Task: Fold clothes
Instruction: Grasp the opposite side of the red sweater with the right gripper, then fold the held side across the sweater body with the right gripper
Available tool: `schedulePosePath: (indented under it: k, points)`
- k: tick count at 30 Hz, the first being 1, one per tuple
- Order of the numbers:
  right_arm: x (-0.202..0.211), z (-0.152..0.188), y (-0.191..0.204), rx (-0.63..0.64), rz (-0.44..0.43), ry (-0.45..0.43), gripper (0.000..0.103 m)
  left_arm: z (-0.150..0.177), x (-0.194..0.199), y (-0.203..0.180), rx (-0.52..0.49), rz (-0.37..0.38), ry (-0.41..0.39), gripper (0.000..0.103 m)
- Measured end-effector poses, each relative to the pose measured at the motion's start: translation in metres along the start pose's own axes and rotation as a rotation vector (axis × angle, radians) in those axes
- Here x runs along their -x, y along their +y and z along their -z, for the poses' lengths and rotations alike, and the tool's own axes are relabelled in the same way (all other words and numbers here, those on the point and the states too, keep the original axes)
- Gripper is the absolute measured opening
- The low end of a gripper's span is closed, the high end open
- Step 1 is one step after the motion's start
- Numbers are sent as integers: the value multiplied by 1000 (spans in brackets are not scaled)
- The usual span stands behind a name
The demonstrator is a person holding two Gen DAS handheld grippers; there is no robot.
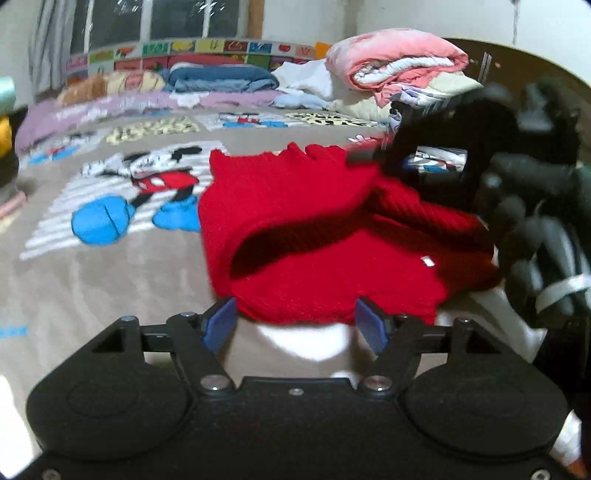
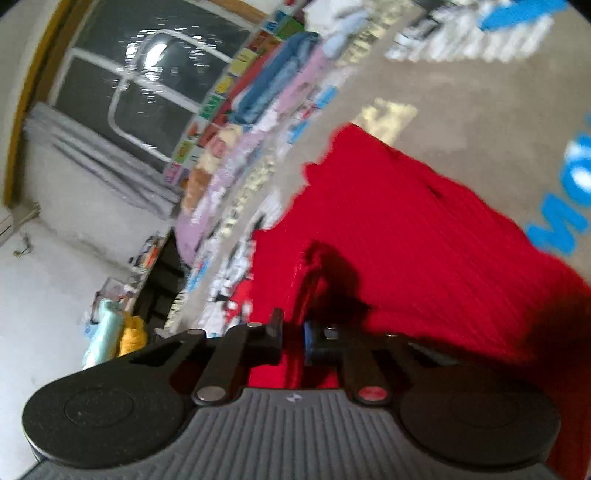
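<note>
a red knit sweater (image 1: 325,236) lay partly folded on a grey bedspread (image 1: 110,280) printed with a cartoon mouse (image 1: 155,184), sitting at the centre of the left wrist view and running off toward 3 o'clock. the left gripper (image 1: 295,326) stood at 6 o'clock with its blue pads (image 1: 219,328) spread well apart — nothing pressed between them, the sweater's near hem just beyond the tips. at 2 o'clock in that view the right gripper (image 1: 364,157) reached in over the garment's far edge, held by a hand in a black glove (image 1: 532,221), and a fold of red knit hung lifted beneath it. the right wrist view, tilted and blurred, showed its jaws drawn together on a bunched ridge of the sweater (image 2: 406,236) — the fabric ran straight up between the black fingers (image 2: 275,332). folded bedding in pink (image 1: 395,62) and blue (image 1: 221,79) was stacked at 12 to 1 o'clock by the window (image 1: 155,22).
</note>
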State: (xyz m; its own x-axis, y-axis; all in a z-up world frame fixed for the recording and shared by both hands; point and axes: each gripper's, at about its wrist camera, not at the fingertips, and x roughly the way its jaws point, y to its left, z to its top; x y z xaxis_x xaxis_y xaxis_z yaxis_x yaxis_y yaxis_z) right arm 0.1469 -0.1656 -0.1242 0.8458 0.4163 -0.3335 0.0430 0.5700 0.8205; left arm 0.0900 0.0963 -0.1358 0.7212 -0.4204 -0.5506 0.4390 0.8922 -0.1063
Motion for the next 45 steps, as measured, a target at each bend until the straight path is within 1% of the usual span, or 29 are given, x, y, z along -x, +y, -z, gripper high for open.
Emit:
schedulePosePath:
  k: [2, 5, 6, 7, 8, 10, 12, 13, 17, 19, 21, 25, 26, 28, 29, 30, 31, 33, 35, 37, 39, 40, 42, 45]
  points:
    - [6, -12, 13, 42, -42, -19, 12, 0, -2, 0, 36, 7, 8, 71]
    - [16, -33, 31, 89, -98, -52, 11, 0, -4, -2, 87, 0, -7, 70]
    - [20, -40, 37, 105, -117, -63, 11, 0, -4, -4, 96, -23, -19, 68]
    - [23, -47, 40, 117, -128, -71, 11, -1, -4, -6, 100, -54, -34, 62]
    - [26, -54, 42, 129, -139, -77, 11, -2, -3, -9, 92, -83, -52, 61]
    - [33, -69, 43, 154, -153, -88, 11, -5, -1, -19, 38, -112, -91, 41]
    - [40, -81, 41, 172, -159, -95, 11, -8, 0, -33, -35, -131, -123, 35]
    - [44, -87, 39, 182, -157, -99, 11, -8, 0, -40, -67, -126, -133, 27]
    - [63, -106, 22, 194, -139, -119, 11, -8, -7, -70, -221, -148, -143, 24]
    - [72, -114, 10, 189, -126, -126, 11, -5, -13, -84, -313, -165, -137, 24]
    - [79, -120, -2, 188, -109, -130, 11, 0, -19, -96, -403, -165, -121, 24]
    - [92, -122, -27, 178, -68, -140, 11, 7, -29, -107, -500, -171, -76, 24]
    - [95, -123, -35, 166, -57, -145, 11, 6, -30, -106, -504, -167, -69, 23]
    - [97, -121, -51, 136, -37, -145, 11, 3, -29, -101, -468, -136, -64, 23]
    - [99, -118, -61, 122, -26, -142, 11, 0, -27, -96, -434, -104, -61, 25]
    - [97, -117, -70, 105, -16, -137, 11, -2, -23, -92, -405, -66, -55, 33]
    - [95, -116, -78, 87, -8, -132, 11, -5, -17, -87, -382, -31, -57, 38]
    - [90, -117, -88, 74, -2, -127, 11, -11, -1, -73, -333, 32, -75, 38]
    - [86, -120, -93, 71, -2, -120, 11, -17, 14, -56, -252, 83, -103, 38]
    - [80, -125, -91, 88, -11, -109, 11, -22, 24, -41, -174, 91, -137, 37]
    - [75, -130, -88, 111, -19, -97, 11, -25, 27, -29, -104, 73, -155, 36]
    - [73, -131, -87, 119, -23, -93, 11, -25, 25, -27, -88, 65, -154, 35]
    - [70, -134, -88, 116, -33, -90, 11, -27, 19, -28, -81, 55, -141, 34]
    - [71, -135, -90, 108, -54, -98, 11, -25, 2, -43, -129, 76, -88, 34]
